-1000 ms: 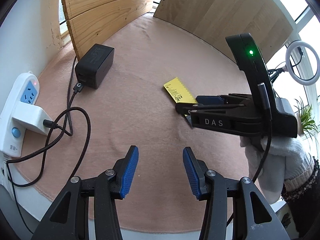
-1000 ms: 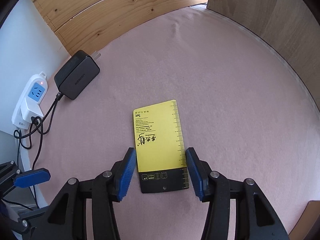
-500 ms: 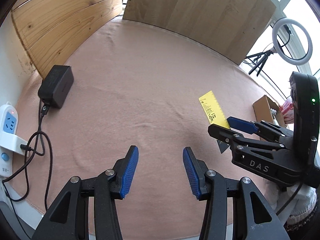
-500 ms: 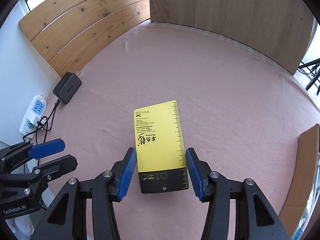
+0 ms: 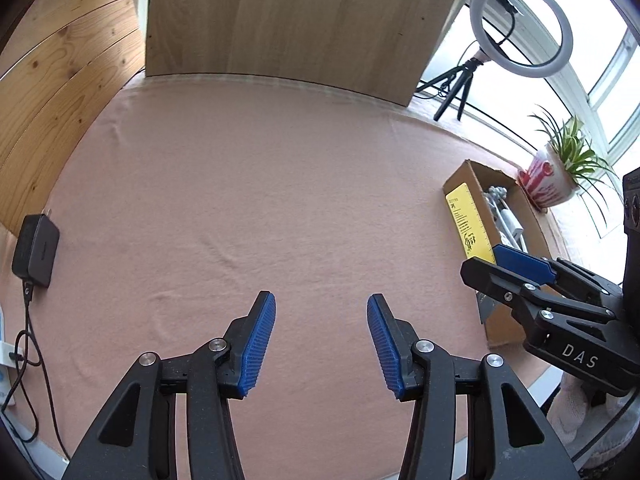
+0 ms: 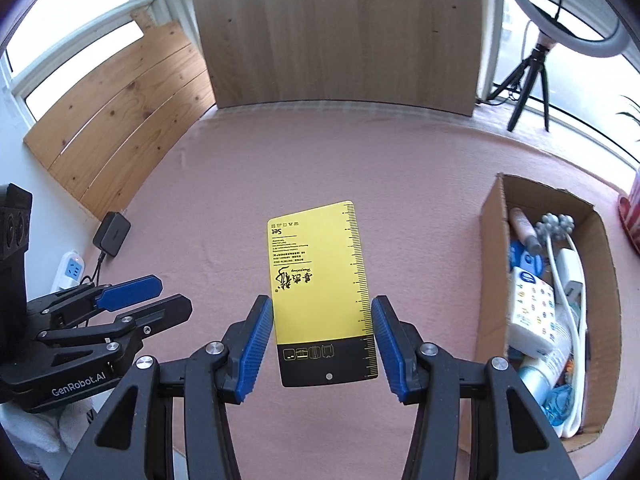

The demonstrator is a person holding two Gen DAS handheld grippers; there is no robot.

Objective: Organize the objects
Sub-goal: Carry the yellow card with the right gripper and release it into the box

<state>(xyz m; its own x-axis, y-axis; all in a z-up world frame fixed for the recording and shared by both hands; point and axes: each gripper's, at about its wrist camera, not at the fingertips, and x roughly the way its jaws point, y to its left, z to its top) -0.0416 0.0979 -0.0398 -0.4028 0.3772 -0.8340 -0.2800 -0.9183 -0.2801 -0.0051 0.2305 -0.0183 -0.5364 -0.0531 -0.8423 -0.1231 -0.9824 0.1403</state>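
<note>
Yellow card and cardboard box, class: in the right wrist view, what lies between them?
Nothing: only bare pink cloth separates the yellow card, held by the right gripper, from the cardboard box in the right wrist view.

Yellow ruler card [image 6: 320, 280], held aloft

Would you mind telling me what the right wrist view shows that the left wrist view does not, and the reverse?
Only the right wrist view shows the white power strip and what lies in the cardboard box: a tissue pack, a white charger with cable and bottles.

Only the left wrist view shows the potted plant in full and the left gripper with nothing between its jaws.

Both show the yellow card clamped in the right gripper, the black power adapter, the ring light and the pink cloth.
</note>
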